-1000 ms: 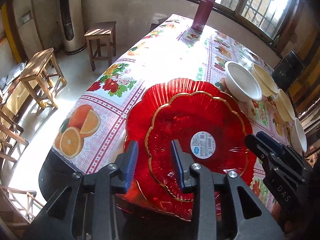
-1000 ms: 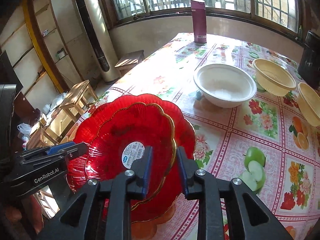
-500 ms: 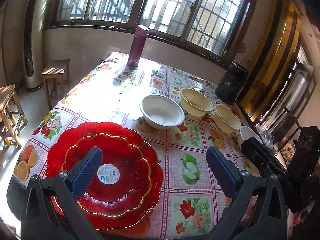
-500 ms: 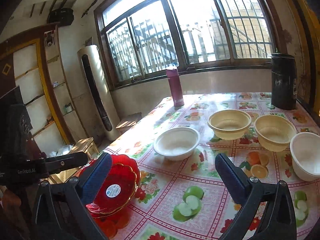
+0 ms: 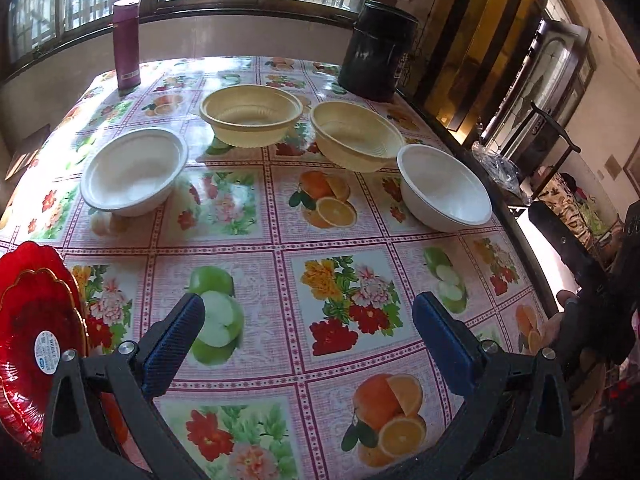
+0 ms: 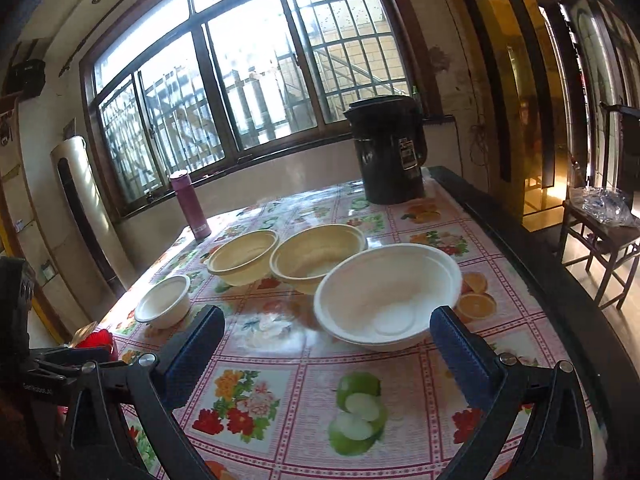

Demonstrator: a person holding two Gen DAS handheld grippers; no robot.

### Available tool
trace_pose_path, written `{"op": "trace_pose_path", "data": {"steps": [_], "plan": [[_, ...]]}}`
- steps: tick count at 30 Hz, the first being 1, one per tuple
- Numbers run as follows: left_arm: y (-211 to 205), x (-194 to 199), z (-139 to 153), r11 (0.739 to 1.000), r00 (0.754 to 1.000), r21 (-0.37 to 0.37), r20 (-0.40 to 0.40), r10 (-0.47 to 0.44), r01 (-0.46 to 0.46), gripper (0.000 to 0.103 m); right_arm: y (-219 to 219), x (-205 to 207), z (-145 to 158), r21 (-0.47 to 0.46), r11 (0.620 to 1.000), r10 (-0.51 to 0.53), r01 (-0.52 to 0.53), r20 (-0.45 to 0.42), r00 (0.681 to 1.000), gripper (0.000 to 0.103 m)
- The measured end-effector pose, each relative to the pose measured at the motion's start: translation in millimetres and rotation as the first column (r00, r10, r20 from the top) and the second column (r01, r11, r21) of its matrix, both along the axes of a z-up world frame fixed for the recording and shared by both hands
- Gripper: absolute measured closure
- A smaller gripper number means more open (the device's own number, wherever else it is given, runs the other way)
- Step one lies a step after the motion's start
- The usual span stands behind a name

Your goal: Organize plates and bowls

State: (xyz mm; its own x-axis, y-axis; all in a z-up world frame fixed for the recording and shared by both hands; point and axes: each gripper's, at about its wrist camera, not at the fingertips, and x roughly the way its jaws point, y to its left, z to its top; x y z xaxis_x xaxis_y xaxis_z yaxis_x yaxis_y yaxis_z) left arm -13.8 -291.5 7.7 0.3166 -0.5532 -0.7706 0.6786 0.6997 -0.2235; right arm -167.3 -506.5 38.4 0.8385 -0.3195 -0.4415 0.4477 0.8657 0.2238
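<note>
Stacked red plates run off the left wrist view's left edge, partly covered by the gripper frame; in the right wrist view only a red sliver shows. The label on the upper plate is too small to read.

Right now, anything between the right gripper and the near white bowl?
No. In the right wrist view, only bare fruit-print tablecloth lies between the open right gripper and the white bowl.
</note>
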Motion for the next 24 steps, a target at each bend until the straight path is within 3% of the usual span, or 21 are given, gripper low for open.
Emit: {"op": "trace_pose_path", "data": {"steps": [7, 10, 15, 19, 24], "plan": [[-39.5, 18.6, -5.9, 1.0, 0.997, 0.021, -0.082, -0.004, 0.006, 0.0, -37.5, 3.0, 7.2, -0.001, 1.0, -0.011, 0.011, -0.012, 1.0, 0.0], [-35.7, 33.8, -2.8, 0.999, 0.993, 0.004, -0.11, 0.034, -0.034, 0.0, -40.4, 20.0, 11.9, 0.003, 1.0, 0.011, -0.011, 0.001, 1.0, 0.0], [-7.2, 47.9, -7.8, 0.995, 0.986, -0.003, -0.138, 0.095, -0.096, 0.0, -33.8, 41.7, 11.4, 0.119, 0.988, 0.082, -0.094, 0.102, 0.991, 0.0], [20.3, 64.5, -4.9, 0.984, 0.974, -0.03, -0.149, 0.168, -0.174, 0.0, -9.8, 71.2, 3.8, 0.257, 0.929, 0.23, -0.267, 0.168, 0.959, 0.0], [43.7, 80.0, 3.6, 0.961, 0.955, -0.047, -0.136, 0.264, -0.272, 0.0, 16.2, 115.4, -17.4, 0.381, 0.838, 0.361, -0.392, 0.154, 0.92, 0.0]]}}
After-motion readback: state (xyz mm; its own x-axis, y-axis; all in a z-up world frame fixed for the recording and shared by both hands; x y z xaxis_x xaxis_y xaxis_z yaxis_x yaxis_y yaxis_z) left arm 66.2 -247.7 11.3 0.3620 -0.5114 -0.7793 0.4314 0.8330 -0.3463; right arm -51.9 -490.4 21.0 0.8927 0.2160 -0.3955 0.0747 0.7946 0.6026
